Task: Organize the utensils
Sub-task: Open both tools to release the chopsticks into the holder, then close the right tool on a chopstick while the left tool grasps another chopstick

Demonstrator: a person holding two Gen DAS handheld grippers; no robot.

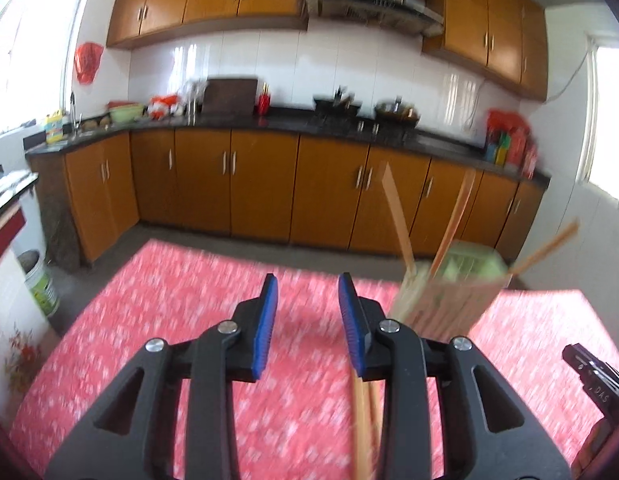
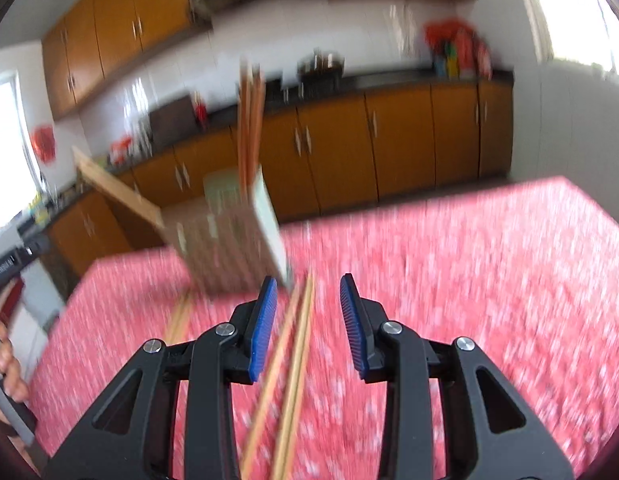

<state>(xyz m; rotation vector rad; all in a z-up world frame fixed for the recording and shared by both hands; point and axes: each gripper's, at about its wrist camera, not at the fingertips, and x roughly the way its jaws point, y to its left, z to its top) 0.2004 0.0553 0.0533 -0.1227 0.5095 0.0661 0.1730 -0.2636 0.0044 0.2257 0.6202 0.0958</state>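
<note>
A green and tan utensil holder (image 1: 449, 296) stands on the red patterned tablecloth (image 1: 189, 300) with several wooden chopsticks (image 1: 397, 216) sticking out of it. It sits just right of my left gripper (image 1: 307, 320), which is open and empty. Loose chopsticks (image 1: 363, 424) lie on the cloth under its right finger. In the right wrist view the holder (image 2: 233, 240) is ahead and to the left of my right gripper (image 2: 307, 320), which is open. Two chopsticks (image 2: 289, 372) lie on the cloth between its fingers. Another pair (image 2: 179, 318) lies to the left. Both views are motion blurred.
Orange kitchen cabinets (image 1: 261, 188) and a dark counter (image 1: 269, 122) with pots and bottles run along the far wall. A white bucket (image 1: 39, 280) stands on the floor at left. The other gripper (image 1: 593, 376) shows at the right edge. A hand (image 2: 7, 364) shows at left.
</note>
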